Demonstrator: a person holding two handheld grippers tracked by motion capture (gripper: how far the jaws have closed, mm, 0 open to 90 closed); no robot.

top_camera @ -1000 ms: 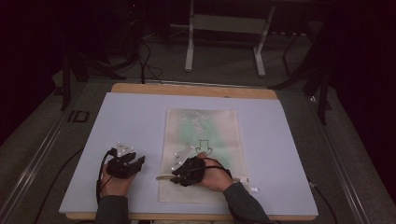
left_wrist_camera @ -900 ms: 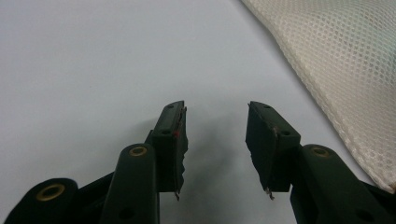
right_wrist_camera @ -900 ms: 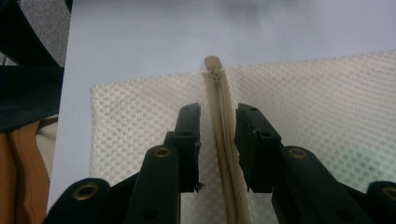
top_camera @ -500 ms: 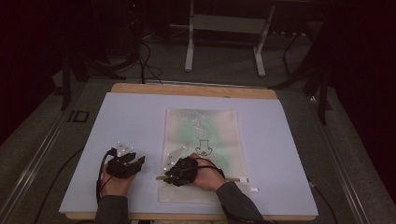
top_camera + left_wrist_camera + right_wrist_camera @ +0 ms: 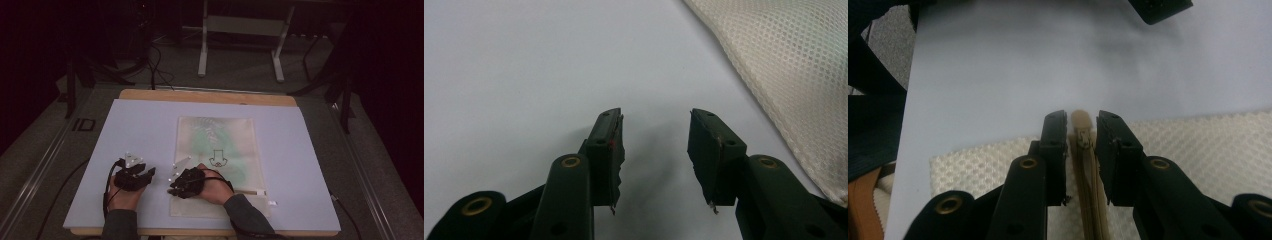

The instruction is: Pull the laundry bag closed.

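High view dim, grainy, dark surrounds; gripper views brighter, soft shadows, bg slightly blurred.

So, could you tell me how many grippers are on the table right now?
2. The left gripper rests on the bare white mat, beside the mesh bag; the right gripper sits at the bag's near-left corner.
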